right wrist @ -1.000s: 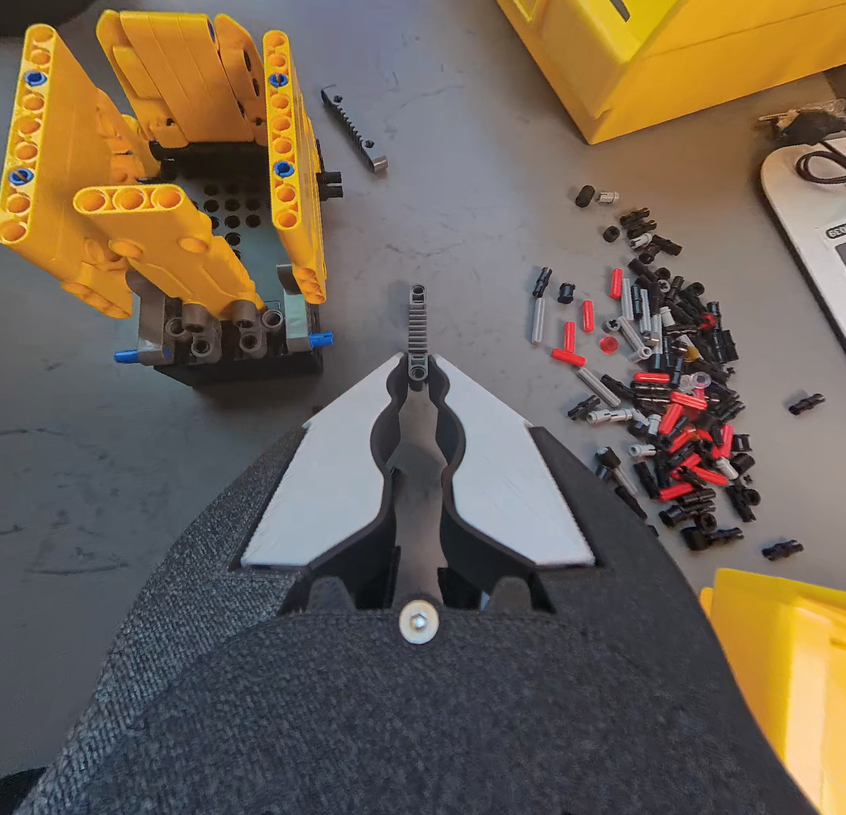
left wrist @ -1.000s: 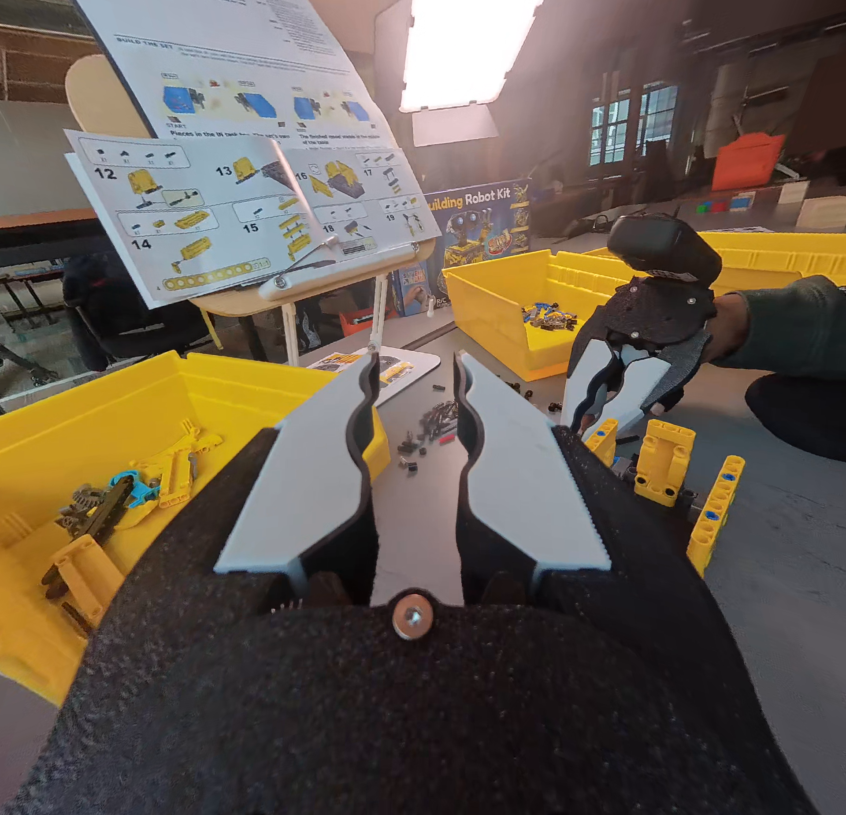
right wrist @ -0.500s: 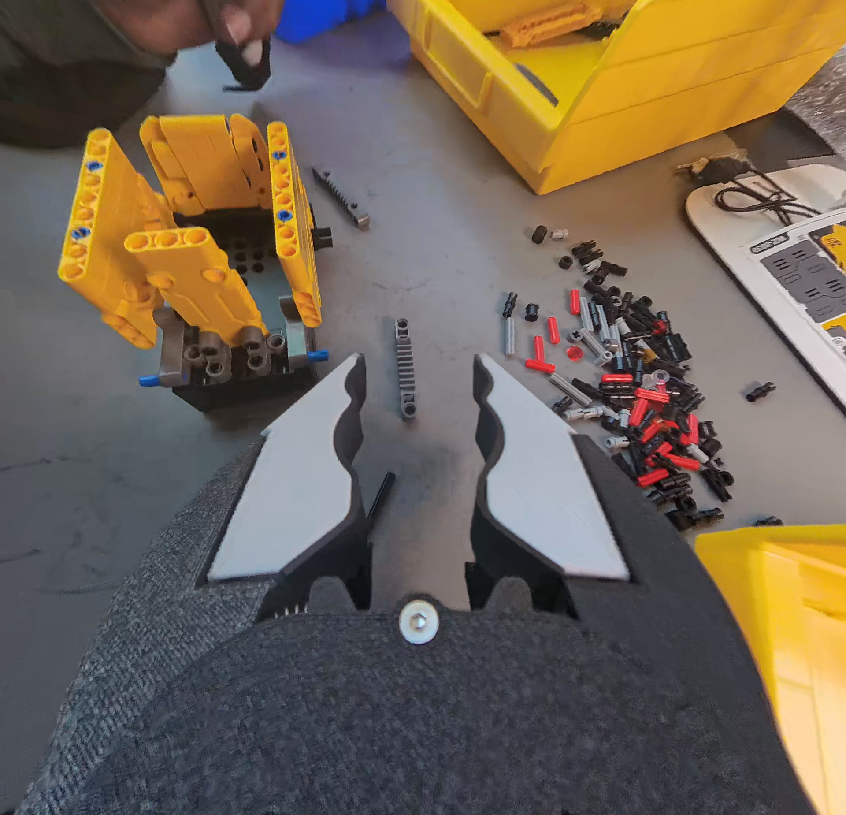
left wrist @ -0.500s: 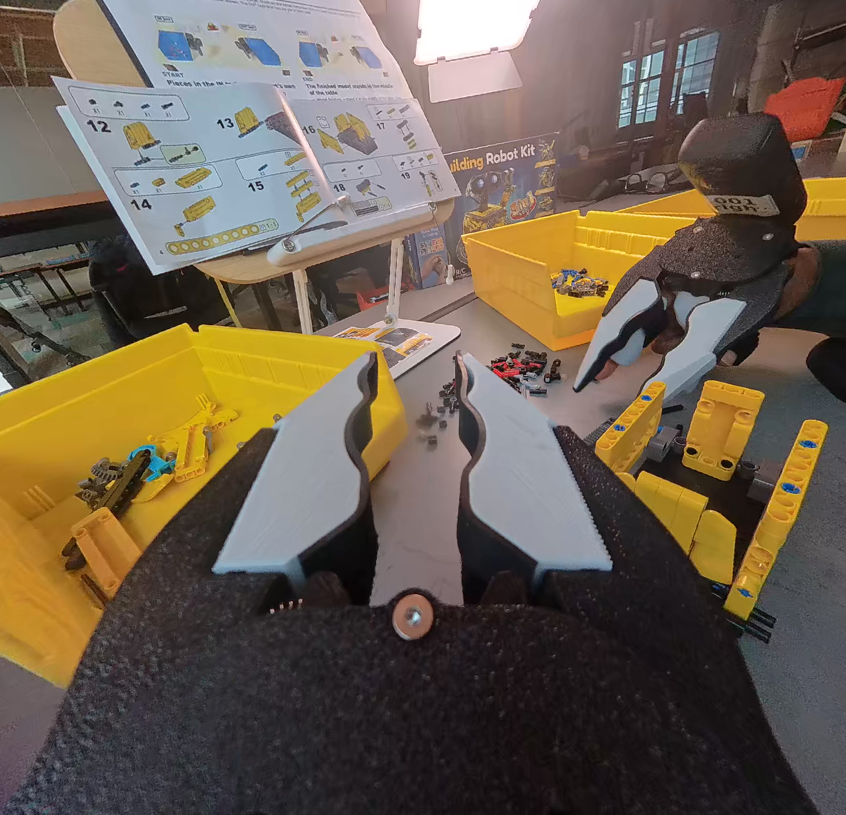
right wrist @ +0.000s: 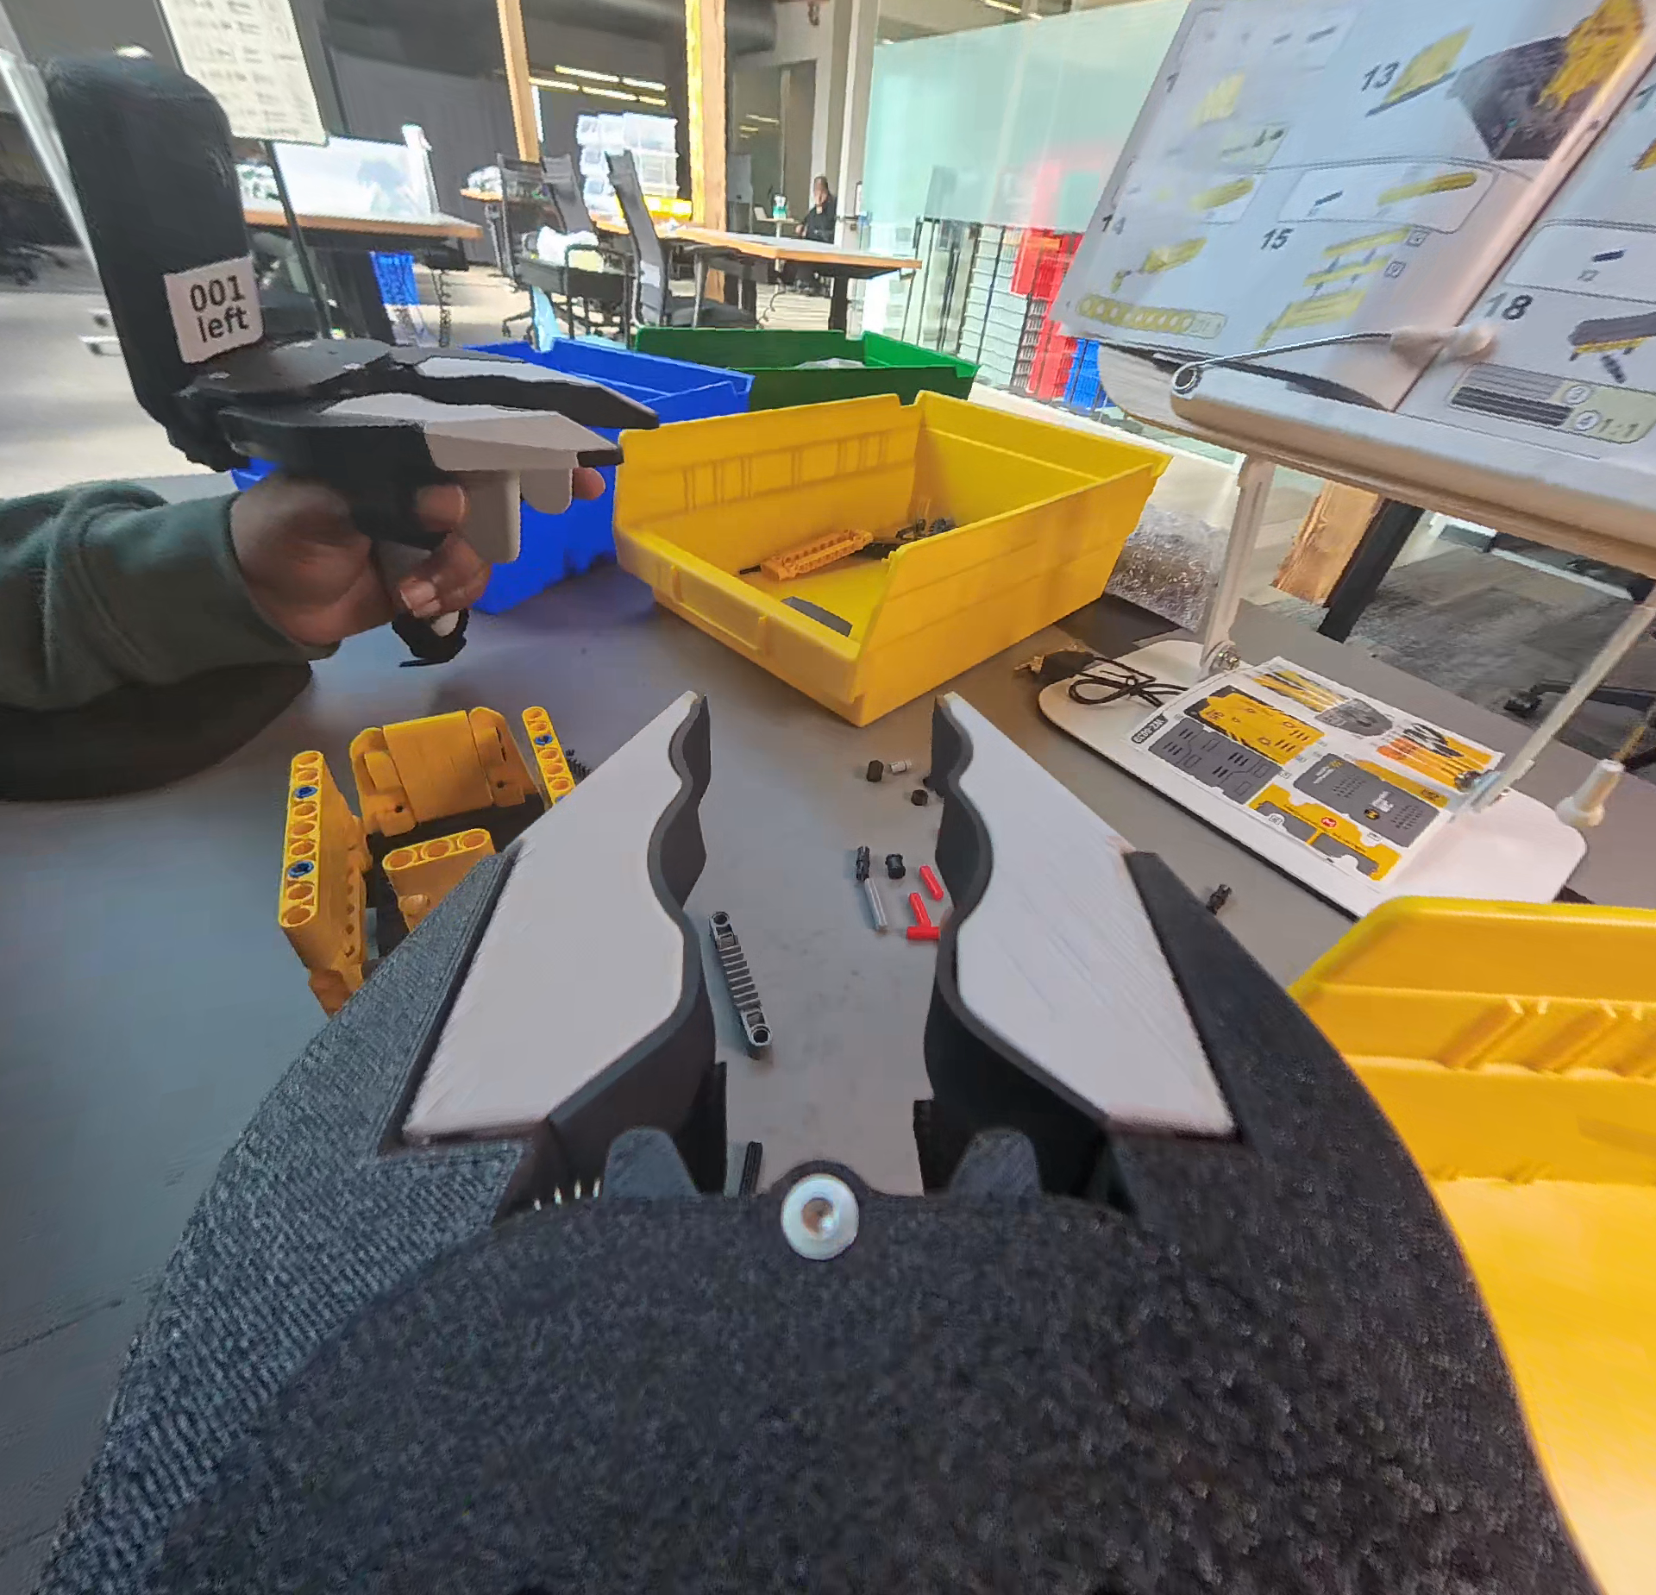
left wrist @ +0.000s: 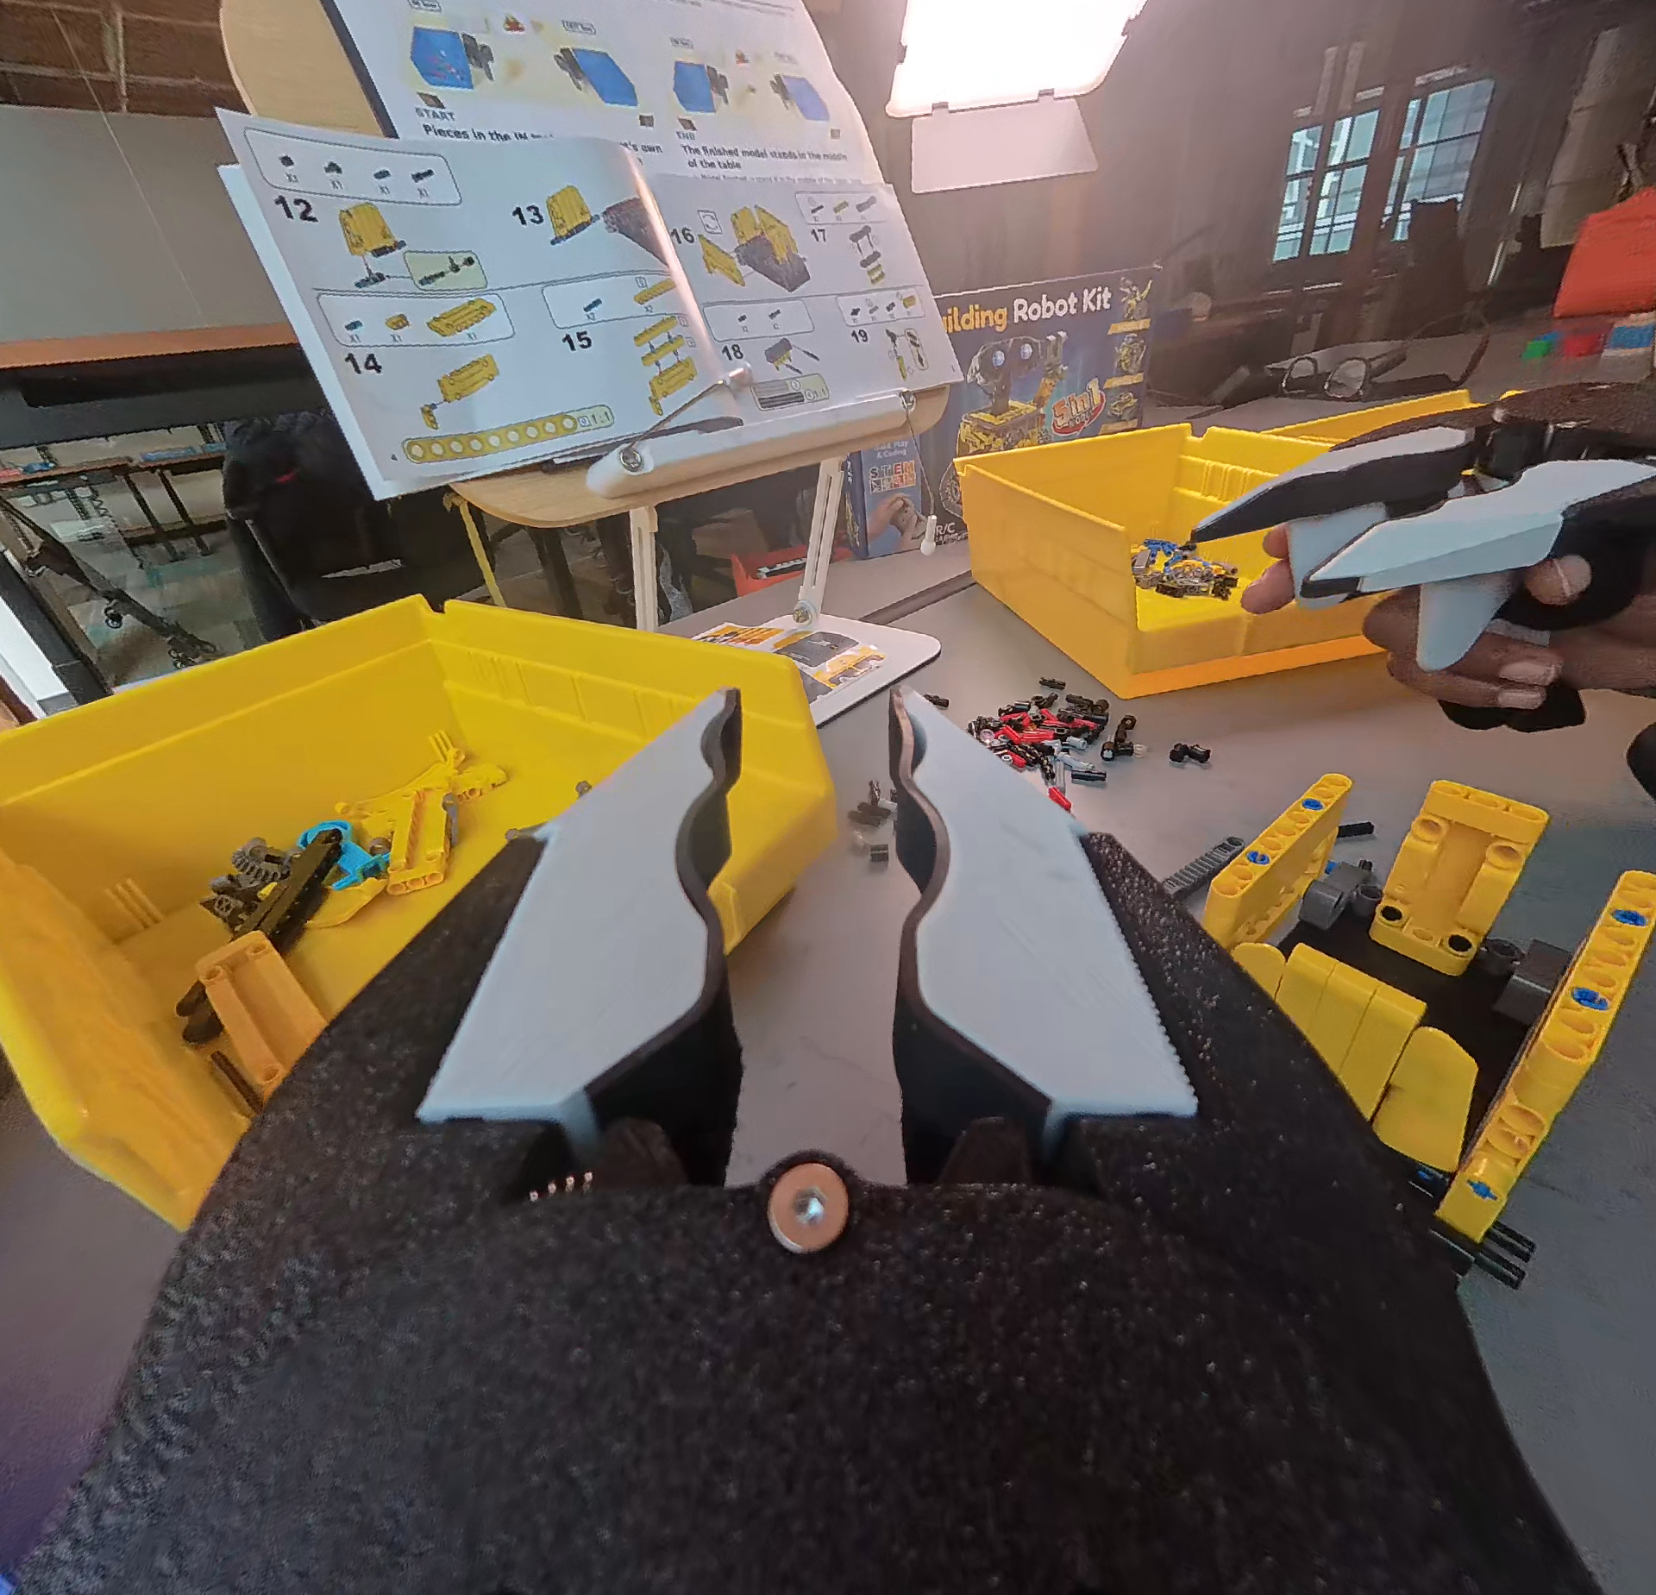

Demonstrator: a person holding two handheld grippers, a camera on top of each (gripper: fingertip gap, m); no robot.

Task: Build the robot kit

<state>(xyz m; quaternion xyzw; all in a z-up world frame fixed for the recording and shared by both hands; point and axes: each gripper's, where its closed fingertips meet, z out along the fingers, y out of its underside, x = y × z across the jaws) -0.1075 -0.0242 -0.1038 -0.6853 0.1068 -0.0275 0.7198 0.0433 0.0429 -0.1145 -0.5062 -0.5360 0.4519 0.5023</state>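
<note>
With both pairs of tongs held clear of the grey bench [right wrist: 161,969], neither grips anything. Right tongs [right wrist: 817,736]: jaws spread wide, empty. Nearest item is a grey toothed rack [right wrist: 740,984] lying flat on the bench between the two fingers, touching neither. Just right of it sit a few loose pins [right wrist: 901,898], grey, black and red. Left of the rack stands the partly built yellow model [right wrist: 394,835], upright side beams with blue pins, on a black base.

Left tongs [left wrist: 814,727]: jaws apart, empty, hovering above the bench. Directly under the left finger is the near yellow bin [left wrist: 376,718] holding yellow beams, a light-blue piece and dark gears. Past the fingertips a scatter of small black and red connectors [left wrist: 1048,732] lies on the bench. The yellow model [left wrist: 1398,951] is to the right in this view, with a second toothed strip beside its left beam.

Farther out: a white stand base [right wrist: 1308,781] carrying a printed parts sheet and a coiled black cord, an open instruction booklet [left wrist: 573,297] clipped on the tilted stand above it, another yellow bin [left wrist: 1102,548] with mixed small parts, a kit box [left wrist: 1048,387] behind. Blue and green bins [right wrist: 708,369] sit at the far side of the bench in the right wrist view.
</note>
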